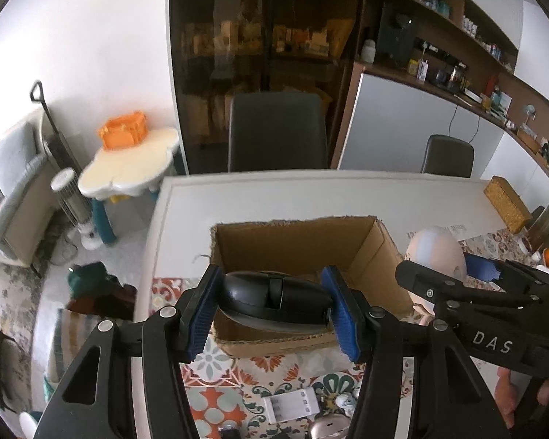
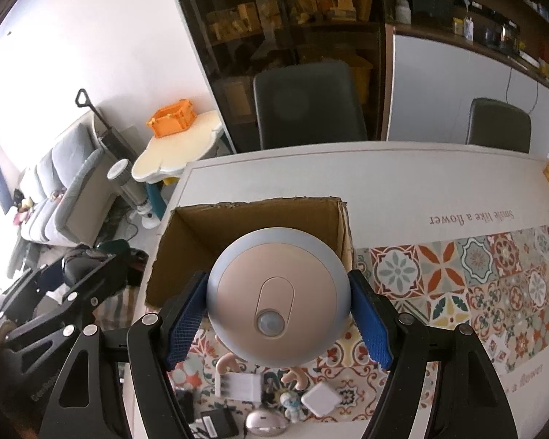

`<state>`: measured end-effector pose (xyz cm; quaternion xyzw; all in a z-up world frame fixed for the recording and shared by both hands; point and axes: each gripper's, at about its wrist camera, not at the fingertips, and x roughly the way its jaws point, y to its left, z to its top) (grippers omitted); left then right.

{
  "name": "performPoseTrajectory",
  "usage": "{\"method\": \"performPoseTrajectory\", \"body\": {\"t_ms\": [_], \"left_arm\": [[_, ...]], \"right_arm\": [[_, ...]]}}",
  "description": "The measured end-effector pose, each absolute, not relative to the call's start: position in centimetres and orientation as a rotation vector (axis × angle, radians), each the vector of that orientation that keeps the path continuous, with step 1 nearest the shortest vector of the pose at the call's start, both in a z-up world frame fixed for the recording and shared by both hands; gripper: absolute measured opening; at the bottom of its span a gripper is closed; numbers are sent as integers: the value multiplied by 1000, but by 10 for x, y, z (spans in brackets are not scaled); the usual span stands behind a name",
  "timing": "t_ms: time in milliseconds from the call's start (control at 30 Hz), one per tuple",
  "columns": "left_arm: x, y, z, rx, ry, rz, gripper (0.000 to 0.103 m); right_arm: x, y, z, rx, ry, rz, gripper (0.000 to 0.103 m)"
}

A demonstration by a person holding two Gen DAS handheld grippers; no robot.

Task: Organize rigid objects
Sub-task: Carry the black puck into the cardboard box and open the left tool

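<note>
Above the cardboard box (image 1: 303, 245) on the table (image 2: 421, 183), the left claw (image 1: 274, 307) pinches a black gadget (image 1: 274, 294) and the right claw (image 2: 278, 314) a round sensor light (image 2: 278, 292); the box looks empty, with small items (image 2: 260, 402) left at the near edge.

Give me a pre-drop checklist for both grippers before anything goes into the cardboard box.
1. Left gripper grip on the black mouse-shaped device: ok, both blue pads press its ends.
2. Right gripper grip on the round sensor light: ok, held at its sides.
3. Cardboard box open: ok, top is open.
4. Free room inside the box: cannot tell, held items hide the floor.
5. Left load over the opening: ok, it sits above the near wall and interior.
6. Spacing between grippers: ok, they are apart, right one beside the box's right wall.
</note>
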<state>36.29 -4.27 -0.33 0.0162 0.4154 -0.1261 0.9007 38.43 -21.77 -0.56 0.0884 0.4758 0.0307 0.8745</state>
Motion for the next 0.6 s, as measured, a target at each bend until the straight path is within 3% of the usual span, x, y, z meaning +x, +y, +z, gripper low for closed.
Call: {"method": "performPoseTrajectory", "body": {"t_ms": [433,600], "left_arm": [[409,-57,-34,55,1007,-272,57],[411,-59,-33,83,991,-239,63]], "right_arm": [[423,-224,-28,166,1081,20,74],[429,-225,-32,166,1094,15,74]]}}
